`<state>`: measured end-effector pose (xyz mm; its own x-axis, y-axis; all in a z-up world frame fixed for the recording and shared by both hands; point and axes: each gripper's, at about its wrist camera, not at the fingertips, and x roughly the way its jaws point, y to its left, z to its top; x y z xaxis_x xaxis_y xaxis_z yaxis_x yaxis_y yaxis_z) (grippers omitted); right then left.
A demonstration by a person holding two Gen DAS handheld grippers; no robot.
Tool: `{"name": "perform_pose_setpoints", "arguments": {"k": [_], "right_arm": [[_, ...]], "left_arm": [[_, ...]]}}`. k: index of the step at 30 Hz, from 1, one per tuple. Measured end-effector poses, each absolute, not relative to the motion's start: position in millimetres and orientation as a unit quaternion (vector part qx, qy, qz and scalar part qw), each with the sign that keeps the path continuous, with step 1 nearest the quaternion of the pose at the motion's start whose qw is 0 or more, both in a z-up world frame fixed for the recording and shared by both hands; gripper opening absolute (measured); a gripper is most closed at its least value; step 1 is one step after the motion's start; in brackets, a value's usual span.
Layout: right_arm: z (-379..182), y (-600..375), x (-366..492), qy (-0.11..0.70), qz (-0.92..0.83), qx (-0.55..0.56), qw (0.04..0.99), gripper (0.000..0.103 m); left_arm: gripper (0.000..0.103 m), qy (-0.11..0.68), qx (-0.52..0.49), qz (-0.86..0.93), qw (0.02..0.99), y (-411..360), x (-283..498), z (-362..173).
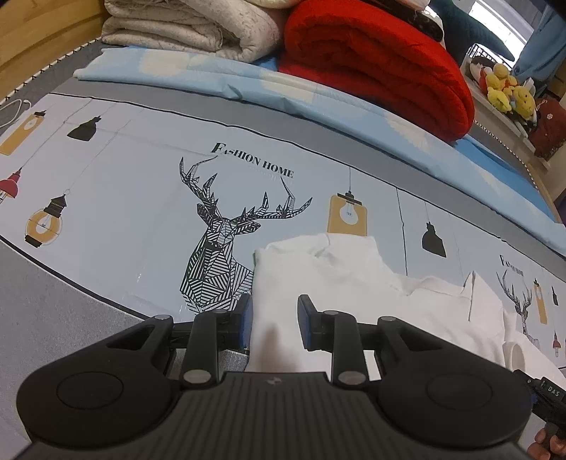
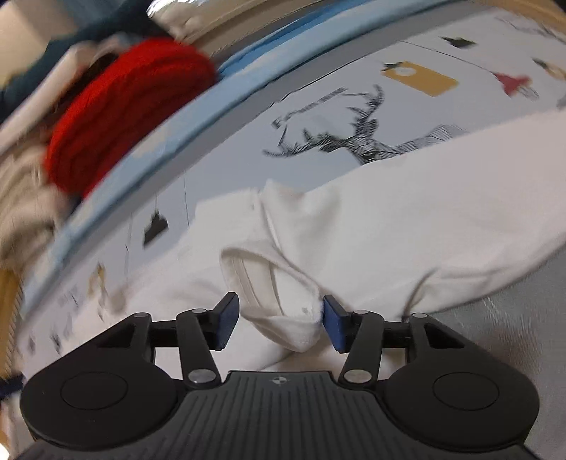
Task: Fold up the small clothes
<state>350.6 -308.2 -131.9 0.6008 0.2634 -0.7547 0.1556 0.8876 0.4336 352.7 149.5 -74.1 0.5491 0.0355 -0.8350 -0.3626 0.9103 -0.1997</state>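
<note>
White garment lies between both tools' parted pads, left tool narrow, right tool wider.

1. A bed is carrying a deer-print mat and a pale blue sheet.
2. A white garment is lying on the mat.
3. A red blanket and a cream quilt are sitting folded on the sheet.

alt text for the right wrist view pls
The right gripper hovers with its jaws open around a bunched fold of a white garment lying on a bed sheet printed with a deer and lamps. A red blanket sits blurred at the upper left.
</note>
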Motion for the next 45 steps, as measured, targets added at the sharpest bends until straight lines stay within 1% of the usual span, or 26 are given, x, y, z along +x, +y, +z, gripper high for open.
{"name": "perform_pose_setpoints", "arguments": {"k": [5, 7, 8, 9, 10, 11, 12, 13, 14, 16, 18, 21, 23, 24, 26, 27, 28, 29, 32, 34, 37, 39, 40, 43, 45], "right_arm": [[-126, -296, 351, 0.445, 0.054, 0.2, 0.871, 0.054], [-129, -285, 353, 0.46, 0.053, 0.143, 0.875, 0.055], [-133, -278, 354, 0.472, 0.033, 0.095, 0.876, 0.054], [-138, -276, 354, 0.478, 0.015, 0.067, 0.876, 0.052], [-140, -278, 354, 0.479, -0.002, 0.055, 0.876, 0.047], [-138, -282, 353, 0.472, -0.014, 0.066, 0.879, 0.036], [-134, -290, 350, 0.456, -0.03, 0.095, 0.885, 0.029], [-128, -300, 347, 0.438, -0.039, 0.132, 0.888, 0.015], [-125, -309, 344, 0.422, -0.038, 0.173, 0.889, 0.014], [-122, -322, 341, 0.408, -0.037, 0.233, 0.882, 0.014], [-127, -331, 341, 0.413, -0.037, 0.264, 0.871, 0.014], [-140, -336, 345, 0.441, -0.031, 0.287, 0.85, 0.019], [-145, -334, 347, 0.452, -0.017, 0.299, 0.84, 0.038], [-146, -333, 348, 0.452, -0.012, 0.296, 0.841, 0.04], [-141, -327, 350, 0.447, -0.016, 0.274, 0.851, 0.039], [-140, -326, 351, 0.445, -0.016, 0.269, 0.854, 0.033], [-138, -327, 352, 0.44, -0.015, 0.271, 0.856, 0.007], [-136, -329, 351, 0.432, -0.021, 0.276, 0.858, 0.006], [-115, -337, 340, 0.375, -0.027, 0.311, 0.873, 0.006], [-109, -340, 333, 0.359, -0.032, 0.332, 0.872, 0.006], [-125, -346, 333, 0.416, -0.108, 0.319, 0.845, 0.007], [-131, -349, 332, 0.423, -0.144, 0.313, 0.838, 0.007], [-125, -346, 331, 0.41, -0.148, 0.296, 0.85, 0.01], [-101, -334, 330, 0.347, -0.108, 0.266, 0.893, 0.01], [-106, -331, 336, 0.352, -0.051, 0.28, 0.891, 0.018]], "left_arm": [[0.03, 0.461, -0.177, 0.114, 0.862, 150, 353, -75], [0.03, 0.462, -0.178, 0.115, 0.861, 151, 353, -75], [0.03, 0.462, -0.178, 0.114, 0.861, 151, 354, -75], [0.03, 0.462, -0.178, 0.114, 0.861, 151, 353, -75], [0.03, 0.462, -0.177, 0.113, 0.862, 150, 353, -75], [0.03, 0.462, -0.177, 0.113, 0.862, 151, 353, -75], [0.03, 0.462, -0.177, 0.113, 0.862, 151, 353, -75], [0.03, 0.462, -0.178, 0.113, 0.862, 151, 353, -75], [0.03, 0.462, -0.178, 0.114, 0.861, 152, 353, -75], [0.03, 0.463, -0.177, 0.113, 0.861, 151, 353, -76], [0.03, 0.465, -0.176, 0.113, 0.86, 151, 353, -77], [0.03, 0.467, -0.174, 0.111, 0.86, 149, 353, -79], [0.03, 0.468, -0.173, 0.109, 0.86, 149, 353, -80], [0.03, 0.469, -0.173, 0.109, 0.859, 149, 353, -80], [0.03, 0.469, -0.173, 0.109, 0.859, 148, 353, -80], [0.03, 0.469, -0.172, 0.108, 0.859, 148, 353, -80], [0.03, 0.47, -0.171, 0.106, 0.86, 147, 353, -81], [0.03, 0.471, -0.169, 0.103, 0.86, 147, 353, -81], [0.03, 0.473, -0.165, 0.098, 0.86, 146, 353, -82], [0.03, 0.476, -0.163, 0.095, 0.859, 145, 353, -84], [0.03, 0.484, -0.162, 0.087, 0.856, 141, 354, -91], [0.03, 0.493, -0.164, 0.077, 0.851, 138, 354, -95], [0.03, 0.496, -0.165, 0.069, 0.85, 136, 355, -97], [0.03, 0.505, -0.167, 0.044, 0.845, 130, 355, -105], [0.03, 0.521, -0.168, 0.023, 0.836, 127, 354, -116]]}}
